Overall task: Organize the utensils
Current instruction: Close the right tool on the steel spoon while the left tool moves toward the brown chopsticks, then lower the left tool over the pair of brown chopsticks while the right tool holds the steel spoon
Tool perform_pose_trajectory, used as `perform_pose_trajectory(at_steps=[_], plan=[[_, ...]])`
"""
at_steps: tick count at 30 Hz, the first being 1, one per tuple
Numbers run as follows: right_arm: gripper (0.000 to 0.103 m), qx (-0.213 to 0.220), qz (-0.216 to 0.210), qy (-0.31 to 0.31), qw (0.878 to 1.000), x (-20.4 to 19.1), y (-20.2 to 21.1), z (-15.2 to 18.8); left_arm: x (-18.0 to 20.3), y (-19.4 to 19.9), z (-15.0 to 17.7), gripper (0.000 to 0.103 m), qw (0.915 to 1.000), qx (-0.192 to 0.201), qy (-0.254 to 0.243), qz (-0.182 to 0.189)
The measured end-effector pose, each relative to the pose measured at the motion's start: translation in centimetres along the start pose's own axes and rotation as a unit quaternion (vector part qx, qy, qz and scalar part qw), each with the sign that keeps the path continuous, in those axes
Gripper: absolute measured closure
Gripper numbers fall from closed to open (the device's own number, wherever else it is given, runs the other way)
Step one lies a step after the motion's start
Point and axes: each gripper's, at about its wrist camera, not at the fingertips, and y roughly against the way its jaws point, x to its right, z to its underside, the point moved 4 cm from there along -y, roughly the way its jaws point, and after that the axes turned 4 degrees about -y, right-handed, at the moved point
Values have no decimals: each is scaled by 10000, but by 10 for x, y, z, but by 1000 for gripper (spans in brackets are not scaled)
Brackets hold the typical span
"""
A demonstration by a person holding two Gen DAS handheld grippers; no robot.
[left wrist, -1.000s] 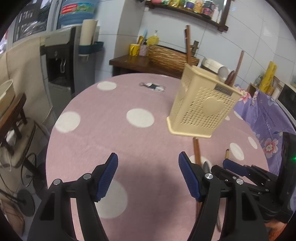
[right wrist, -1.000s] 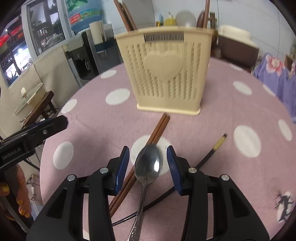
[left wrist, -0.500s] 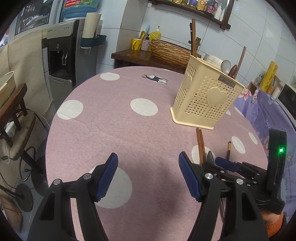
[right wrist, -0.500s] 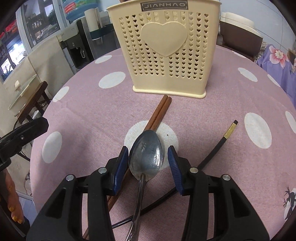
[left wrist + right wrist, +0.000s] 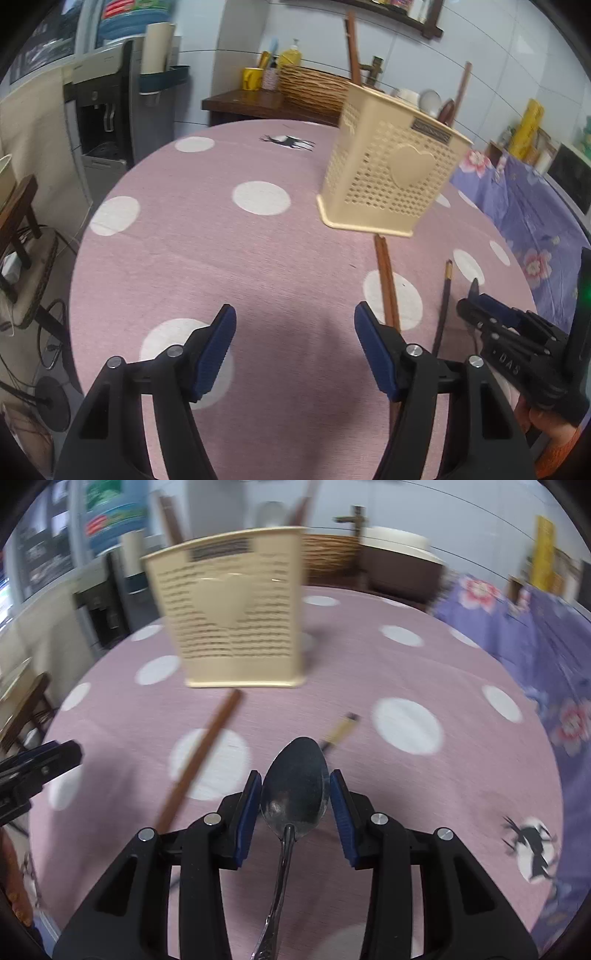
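Right tongs [image 5: 295, 801]: clamped on the bowl of a metal spoon [image 5: 295, 775], which is held between the two blue pads; the handle runs back beneath the tongs toward the lower edge of the view.
Spoon position: the bowl is seen lifted above the pink dotted counter [image 5: 406, 664], its tip pointed toward the holder.
Left tongs [image 5: 293, 349]: spread wide apart, nothing held between the pads; bare cloth is seen in the gap.
Utensil holder [image 5: 388, 177]: a cream perforated basket with a heart on its front, stood upright past the middle of the counter; sticks are seen rising from its top.
Brown chopsticks [image 5: 386, 284]: a pair laid side by side on the cloth, one end close to the holder's base, the other reaching toward the left tongs' right pad.
Black chopstick [image 5: 443, 306]: laid beside the brown pair, gold-tipped end toward the holder.
Open room: a wide stretch of cloth is seen left of the holder, up to the counter's round edge.
Blur: the right wrist view is smeared.
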Motion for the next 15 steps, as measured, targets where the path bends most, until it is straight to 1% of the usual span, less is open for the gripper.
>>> perform_pose_trajectory(at_steps=[2,5,8,11,14,15], plan=[[64,-119,188,-247,9994,20,-4,6,11,-6,2,49,9997,-124,-127,138],[64,-195,375,-407,9983,37,-8,14,32,-16,7,57,9984,-288,-382,289],[64,-169,426,-434,9980,40,-8,17,50,-23,13,61,9968,-406,-584,377],[63,-146,425,-480,9978,40,-9,18,61,-30,16,64,9954,-500,-720,375],[53,-127,440,-507,9977,42,-7,19,66,-37,19,68,9947,-568,-793,322],[52,-86,448,-539,9975,43,-5,19,67,-38,20,68,9945,-596,-794,319]])
